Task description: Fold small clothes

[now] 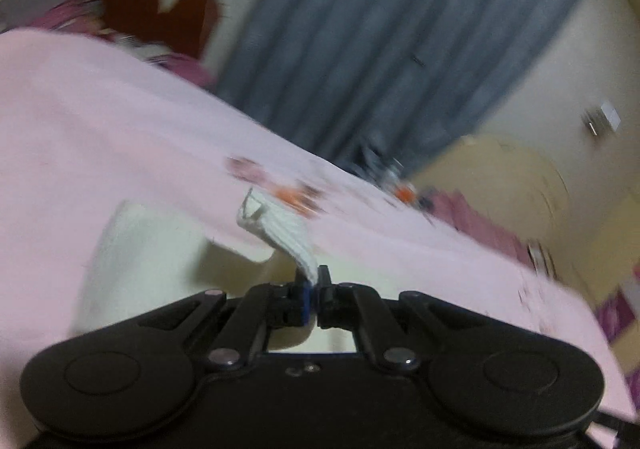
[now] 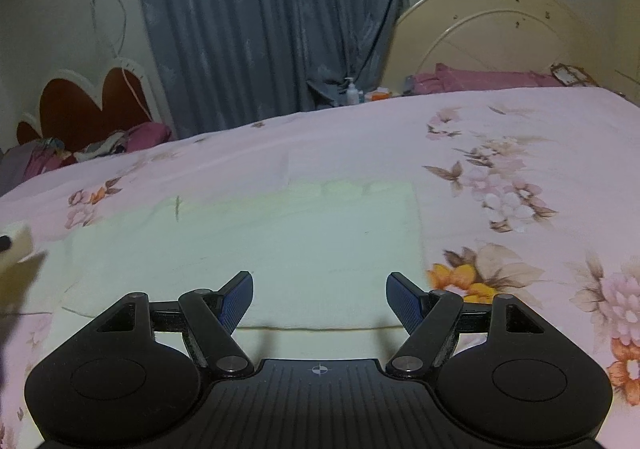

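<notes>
A pale cream garment [image 2: 280, 241] lies spread flat on the pink floral bedsheet [image 2: 500, 169]. My right gripper [image 2: 320, 297] hovers just above its near edge, jaws wide apart with nothing between the blue pads. At the left edge of the right wrist view, a corner of the garment [image 2: 18, 245] is lifted off the bed. In the blurred, tilted left wrist view, my left gripper [image 1: 313, 281] is shut on a white ribbed cuff [image 1: 280, 227] of the garment, and the cream cloth [image 1: 160, 249] hangs below it over the sheet.
A blue curtain [image 2: 272, 21] hangs behind the bed. A cream headboard [image 2: 500, 29] and pink pillows [image 2: 480, 81] are at the far right. A pump bottle [image 2: 352, 91] stands by the curtain. A heap of clothes [image 2: 100, 145] lies at the far left.
</notes>
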Action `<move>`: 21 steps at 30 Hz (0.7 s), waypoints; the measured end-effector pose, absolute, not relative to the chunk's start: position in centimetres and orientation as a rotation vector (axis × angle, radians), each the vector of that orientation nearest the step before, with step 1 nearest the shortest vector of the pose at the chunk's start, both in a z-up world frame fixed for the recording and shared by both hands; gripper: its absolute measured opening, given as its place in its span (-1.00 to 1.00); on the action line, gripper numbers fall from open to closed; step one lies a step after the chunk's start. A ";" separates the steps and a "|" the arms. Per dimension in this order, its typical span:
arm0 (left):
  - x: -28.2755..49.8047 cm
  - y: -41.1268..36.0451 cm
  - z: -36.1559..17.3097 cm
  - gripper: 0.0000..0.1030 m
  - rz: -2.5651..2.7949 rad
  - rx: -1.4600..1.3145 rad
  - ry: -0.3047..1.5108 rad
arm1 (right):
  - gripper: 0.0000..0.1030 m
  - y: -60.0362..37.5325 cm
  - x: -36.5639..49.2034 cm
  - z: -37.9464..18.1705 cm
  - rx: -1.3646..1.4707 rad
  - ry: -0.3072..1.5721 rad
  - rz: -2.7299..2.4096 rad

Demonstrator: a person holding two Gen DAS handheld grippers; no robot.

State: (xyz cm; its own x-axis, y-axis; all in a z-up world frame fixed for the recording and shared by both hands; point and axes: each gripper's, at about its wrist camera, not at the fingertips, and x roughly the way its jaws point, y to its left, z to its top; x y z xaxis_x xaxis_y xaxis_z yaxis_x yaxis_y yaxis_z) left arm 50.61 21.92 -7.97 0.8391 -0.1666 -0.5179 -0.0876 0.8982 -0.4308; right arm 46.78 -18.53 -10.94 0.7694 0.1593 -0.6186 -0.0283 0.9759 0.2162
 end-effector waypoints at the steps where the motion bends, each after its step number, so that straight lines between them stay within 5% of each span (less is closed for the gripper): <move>1: 50.9 20.3 -8.1 -0.95 -0.069 -0.441 0.591 | 0.43 -19.0 46.7 -11.0 0.206 0.686 0.098; 18: 53.9 1.5 -12.3 -0.95 -0.315 -0.246 0.770 | 0.43 -28.1 44.0 -11.0 0.282 0.679 0.013; 21: 54.5 -0.6 -13.8 -0.66 -0.335 -0.235 0.827 | 0.43 -29.3 43.4 -10.9 0.285 0.682 0.004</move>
